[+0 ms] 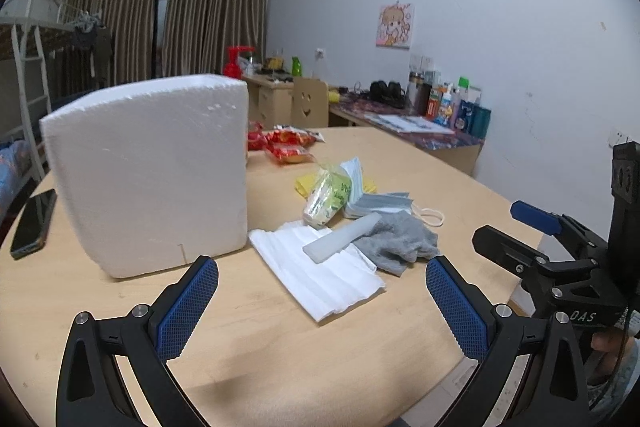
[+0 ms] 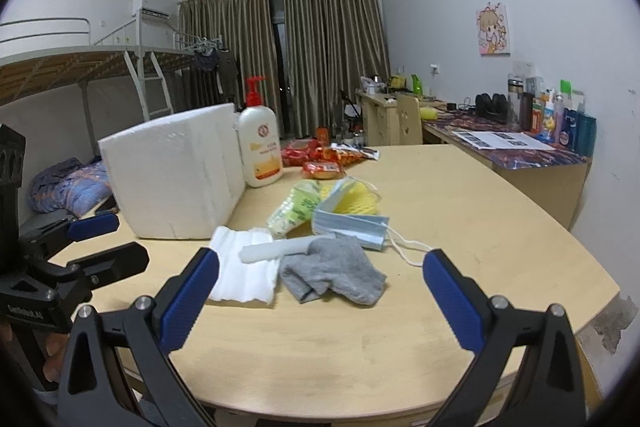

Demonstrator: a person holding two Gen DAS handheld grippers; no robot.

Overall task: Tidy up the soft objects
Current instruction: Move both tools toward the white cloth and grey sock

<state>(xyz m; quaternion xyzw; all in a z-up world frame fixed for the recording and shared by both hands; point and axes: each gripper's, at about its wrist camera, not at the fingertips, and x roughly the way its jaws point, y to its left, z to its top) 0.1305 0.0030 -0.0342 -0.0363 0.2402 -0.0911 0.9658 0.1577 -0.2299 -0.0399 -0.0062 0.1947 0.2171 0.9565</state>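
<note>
A pile of soft things lies on the wooden table (image 1: 280,347): a grey sock (image 1: 400,243) (image 2: 336,271), a white folded foam sheet (image 1: 320,267) (image 2: 244,271), a white foam strip (image 1: 344,239) (image 2: 280,249), a stack of blue face masks (image 1: 372,203) (image 2: 352,223), a green tissue pack (image 1: 328,195) (image 2: 296,207) and a yellow foam net (image 2: 352,197). A white styrofoam box (image 1: 152,171) (image 2: 172,171) stands to the left. My left gripper (image 1: 322,301) is open and empty, short of the foam sheet. My right gripper (image 2: 320,299) is open and empty, short of the sock.
A black phone (image 1: 34,223) lies left of the box. A lotion bottle (image 2: 258,147) with a red pump stands behind the box. Red snack packets (image 1: 288,143) (image 2: 324,157) lie at the back. The table's curved edge (image 2: 560,327) runs at the right. A cluttered desk (image 2: 520,147) stands along the wall.
</note>
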